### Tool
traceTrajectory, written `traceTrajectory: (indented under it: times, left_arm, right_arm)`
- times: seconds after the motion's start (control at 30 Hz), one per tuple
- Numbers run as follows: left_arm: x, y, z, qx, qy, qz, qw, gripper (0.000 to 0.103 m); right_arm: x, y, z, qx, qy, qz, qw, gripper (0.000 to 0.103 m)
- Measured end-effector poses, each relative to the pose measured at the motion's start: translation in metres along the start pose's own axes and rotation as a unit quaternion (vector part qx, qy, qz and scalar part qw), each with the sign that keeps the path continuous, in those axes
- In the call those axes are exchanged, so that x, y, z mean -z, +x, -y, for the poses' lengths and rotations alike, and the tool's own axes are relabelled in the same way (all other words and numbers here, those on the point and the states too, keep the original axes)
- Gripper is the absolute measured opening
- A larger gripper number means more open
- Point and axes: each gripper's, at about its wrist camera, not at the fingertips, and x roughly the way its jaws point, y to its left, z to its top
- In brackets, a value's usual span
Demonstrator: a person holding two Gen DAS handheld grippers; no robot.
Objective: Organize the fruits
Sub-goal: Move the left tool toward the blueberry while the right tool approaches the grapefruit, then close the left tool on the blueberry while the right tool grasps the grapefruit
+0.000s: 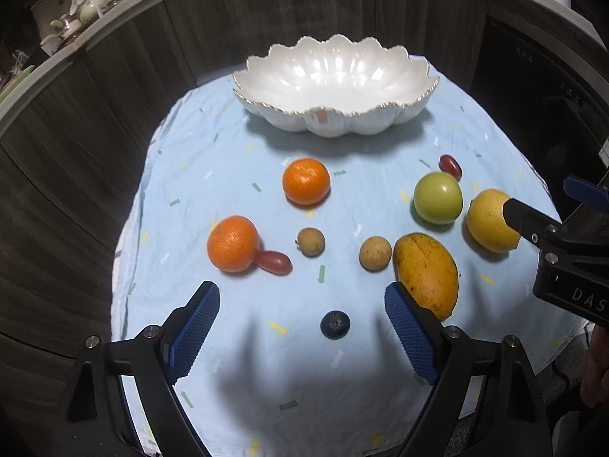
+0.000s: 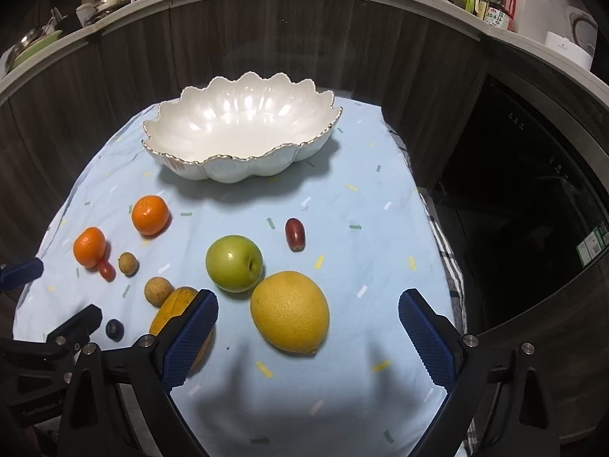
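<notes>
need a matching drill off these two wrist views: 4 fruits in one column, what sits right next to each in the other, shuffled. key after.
Column 1
1. green apple
2. blueberry
3. near orange
4. mango

Column 2
A. touches a red grape tomato
B. lies between the open fingers of the left gripper
C. sits beside the big yellow citrus, dark red grape behind it
D. has a brown longan at its left end

Pairs: 1-C, 2-B, 3-A, 4-D
</notes>
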Motion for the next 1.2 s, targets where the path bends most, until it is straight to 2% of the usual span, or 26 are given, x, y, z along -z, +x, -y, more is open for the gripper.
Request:
traceTrajectory:
  times: [0.4, 0.6, 0.8, 1.2]
  left_arm:
    - [0.011, 0.022, 0.006, 0.011, 0.007, -0.022, 0.9997, 0.079]
    - [0.016, 0.034, 0.01, 0.023, 0.01, -0.038, 0.999, 0.068]
    - [0.019, 0.043, 0.012, 0.034, 0.01, -0.053, 0.998, 0.058]
    - [0.023, 0.042, 0.021, 0.048, 0.025, -0.052, 0.9972, 0.033]
  right_arm:
    - [0.005, 0.017, -0.005, -0.002, -0.01, 0.0, 1.0, 0.093]
    - [0.007, 0.025, -0.006, -0.009, -0.011, -0.009, 1.0, 0.089]
    - [0.008, 0.033, -0.007, -0.01, -0.011, -0.017, 1.0, 0.089]
    - [0.011, 0.047, -0.007, -0.025, -0.006, -0.035, 0.999, 0.081]
